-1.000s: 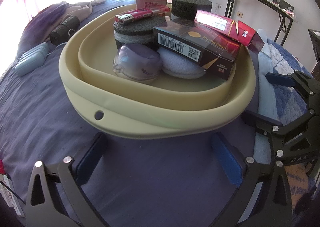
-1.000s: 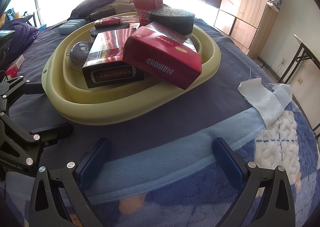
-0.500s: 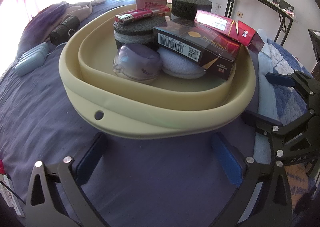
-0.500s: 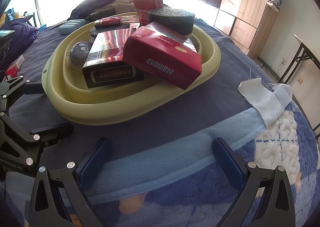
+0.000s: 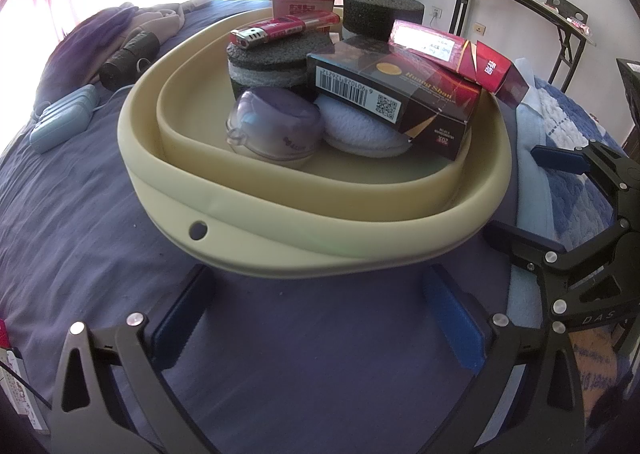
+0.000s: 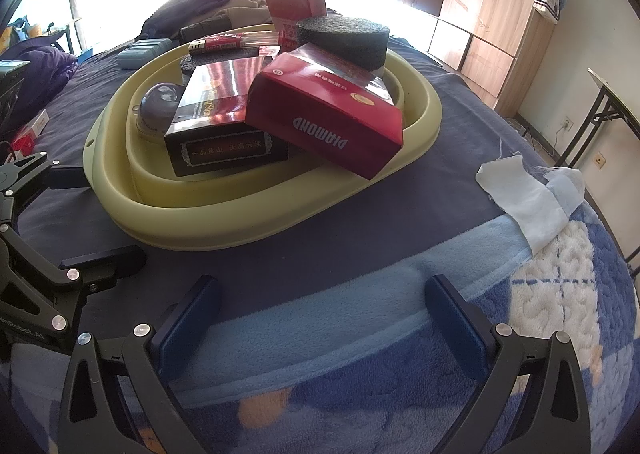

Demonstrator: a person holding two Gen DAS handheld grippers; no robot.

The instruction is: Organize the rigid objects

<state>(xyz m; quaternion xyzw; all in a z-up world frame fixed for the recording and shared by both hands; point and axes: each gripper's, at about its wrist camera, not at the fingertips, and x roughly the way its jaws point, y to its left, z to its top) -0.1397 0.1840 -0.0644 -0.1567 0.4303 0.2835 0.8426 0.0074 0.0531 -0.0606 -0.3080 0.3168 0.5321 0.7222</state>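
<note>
Basin [image 5: 304,209] on the bed [image 5: 80,221], piled with objects — black box [image 5: 396,93], red box [image 6: 328,113], lighter [image 5: 280,29], foam discs [image 5: 272,61]. Left gripper [image 5: 320,314] and right gripper [image 6: 324,314] — both spread wide, empty — rest near the basin's near rim.

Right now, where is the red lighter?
In the left wrist view the red lighter lies on the dark foam disc at the far side of the yellow basin.
</note>
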